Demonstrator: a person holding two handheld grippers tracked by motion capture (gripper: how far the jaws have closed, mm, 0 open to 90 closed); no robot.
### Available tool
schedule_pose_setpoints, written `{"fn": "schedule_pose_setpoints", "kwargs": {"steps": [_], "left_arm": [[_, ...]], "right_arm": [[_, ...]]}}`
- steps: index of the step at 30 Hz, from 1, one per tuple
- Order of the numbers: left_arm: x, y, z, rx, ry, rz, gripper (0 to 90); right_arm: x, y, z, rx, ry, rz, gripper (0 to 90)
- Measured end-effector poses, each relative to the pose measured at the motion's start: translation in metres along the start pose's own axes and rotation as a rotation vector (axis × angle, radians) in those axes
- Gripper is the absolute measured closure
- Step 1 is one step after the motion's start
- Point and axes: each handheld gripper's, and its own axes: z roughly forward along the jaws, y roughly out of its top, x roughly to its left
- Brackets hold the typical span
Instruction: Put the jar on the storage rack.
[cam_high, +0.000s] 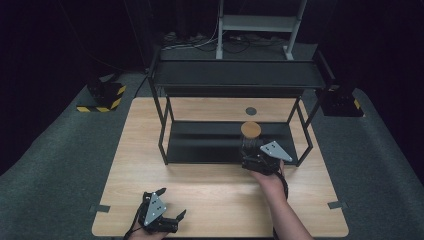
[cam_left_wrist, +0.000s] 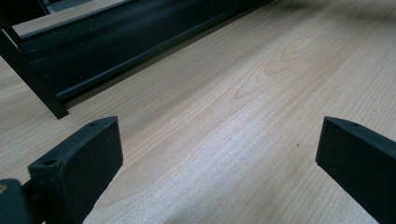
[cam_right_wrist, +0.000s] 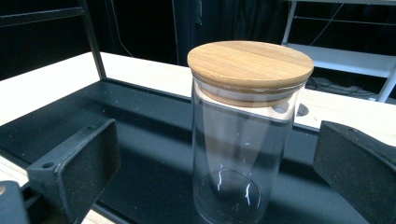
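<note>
I am bringing the right gripper (cam_right_wrist: 217, 172), jaws wide, around the empty glass jar (cam_right_wrist: 245, 154) standing near the lower shelf's (cam_high: 200, 142) right front edge; light, rigid, slick and breakable, it is best gripped mid-wall below the wooden lid (cam_right_wrist: 251, 63), while the left gripper (cam_high: 170, 205) is idling wide at the bench's (cam_high: 220, 200) front edge.

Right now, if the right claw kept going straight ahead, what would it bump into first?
The glass jar with the wooden lid. It stands upright on the black shelf, right between the open right claw jaws, untouched as far as I can tell.

A light wooden counter (cam_high: 210, 195) carries a black two-tier metal shelf rack (cam_high: 235, 75). Grey carpet floor (cam_high: 60, 150) surrounds it; a small dark round hole (cam_high: 251, 111) marks the counter's far side.
</note>
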Motion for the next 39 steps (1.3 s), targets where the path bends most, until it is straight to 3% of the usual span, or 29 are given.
{"fn": "schedule_pose_setpoints", "kwargs": {"steps": [39], "left_arm": [[-0.001,0.000,0.000,0.004,0.001,0.004,1.0]], "right_arm": [[0.006,-0.005,-0.024,0.002,0.000,-0.029,0.0]]}}
